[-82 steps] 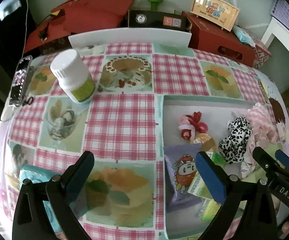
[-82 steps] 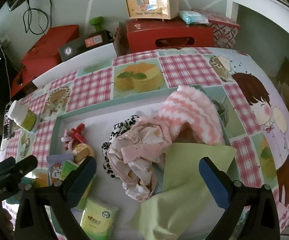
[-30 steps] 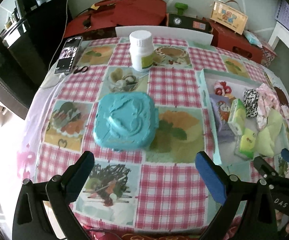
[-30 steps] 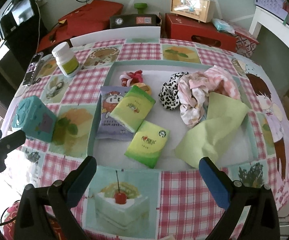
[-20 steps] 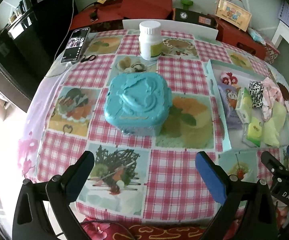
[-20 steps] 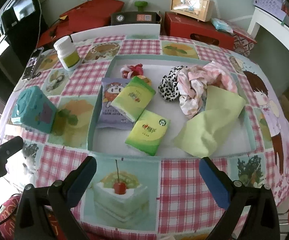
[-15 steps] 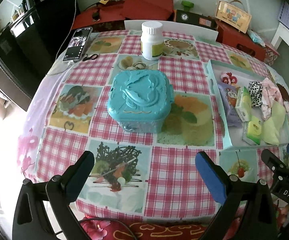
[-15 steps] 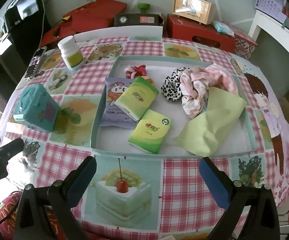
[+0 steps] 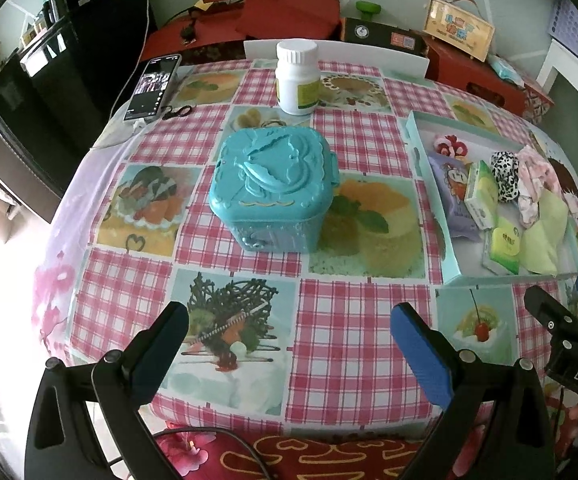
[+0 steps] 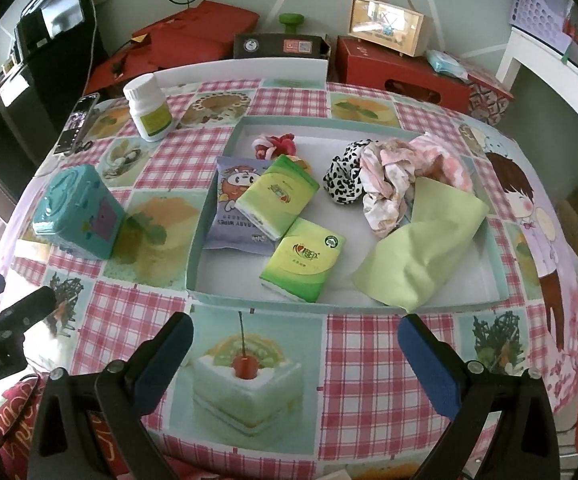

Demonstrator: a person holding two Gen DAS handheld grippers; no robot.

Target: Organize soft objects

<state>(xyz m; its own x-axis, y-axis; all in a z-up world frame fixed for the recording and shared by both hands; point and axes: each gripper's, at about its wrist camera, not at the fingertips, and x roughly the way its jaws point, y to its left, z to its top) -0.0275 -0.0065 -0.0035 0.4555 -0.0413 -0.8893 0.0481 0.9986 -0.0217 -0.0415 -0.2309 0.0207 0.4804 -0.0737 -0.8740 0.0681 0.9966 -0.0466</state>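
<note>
Left claw (image 9: 289, 340): hanging wide apart and holding nothing, above the near edge of the desk (image 9: 349, 344).
Right claw (image 10: 295, 348): also gaping wide and empty, hovering over the cake print just short of the tray (image 10: 289, 307).
Soft things: all are lying inside the tray, ahead of the right claw. Nearest, a green tissue pack (image 10: 303, 258); just beyond and left of it, a second green pack (image 10: 277, 196) is leaning on a purple wipes pack (image 10: 235, 208). Ahead and right, a green cloth (image 10: 421, 256) is draping down from a pink bundle (image 10: 405, 172), with a spotted scrunchie (image 10: 345, 180) touching that bundle's left side and a red scrunchie (image 10: 275, 145) at the far edge.
Box: a teal box (image 9: 275, 188), lid down, is sitting straight ahead of the left claw and left of the tray; a white bottle (image 9: 297, 78) is standing beyond it.
Step in hand: judging from both claws sitting back and empty, either a pause between picks or the end of the sorting.
Doing it well: if more tidying is wanted, the nearest pack looks the easiest reach; coming down over its short sides and pinching gently should stop it crumpling.
Risk: the cloth will likely drag the bundle along if pulled sideways.
</note>
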